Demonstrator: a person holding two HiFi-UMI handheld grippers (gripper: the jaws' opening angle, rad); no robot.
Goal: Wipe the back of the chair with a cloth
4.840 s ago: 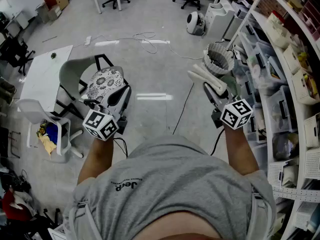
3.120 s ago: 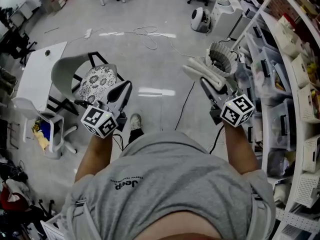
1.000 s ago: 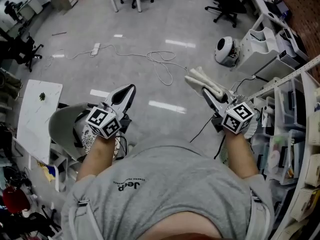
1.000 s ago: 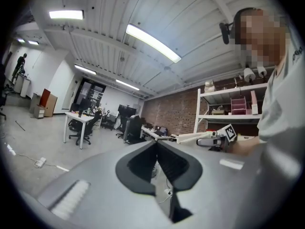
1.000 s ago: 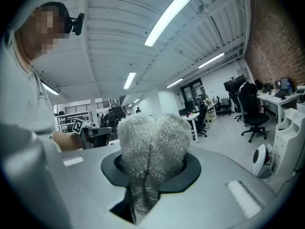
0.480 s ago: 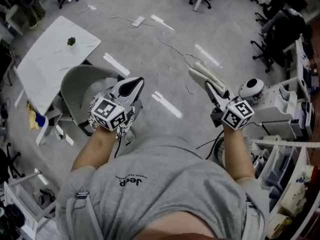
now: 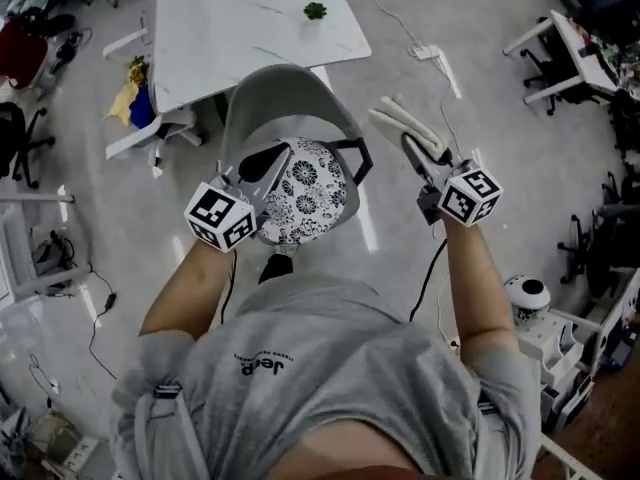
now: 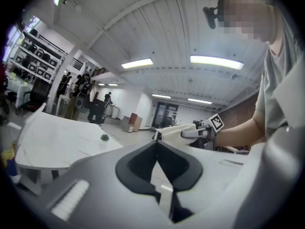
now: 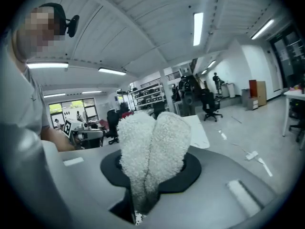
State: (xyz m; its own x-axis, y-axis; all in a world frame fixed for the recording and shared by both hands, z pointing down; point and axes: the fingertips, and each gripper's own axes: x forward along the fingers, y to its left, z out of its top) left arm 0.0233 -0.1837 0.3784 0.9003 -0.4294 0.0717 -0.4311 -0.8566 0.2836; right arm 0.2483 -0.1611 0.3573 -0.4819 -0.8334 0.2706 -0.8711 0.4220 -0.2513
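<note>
1. Right gripper: jaws pinching a folded white cloth, held just right of the chair.
2. Left gripper: jaws pressed together, empty, over the patterned seat cushion.
3. Chair back on far side, beside white table.

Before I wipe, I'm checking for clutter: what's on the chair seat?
A patterned cushion fills the chair's seat, hiding the surface under it. The left hand-held gripper blocks one edge of the cushion from the head view.
</note>
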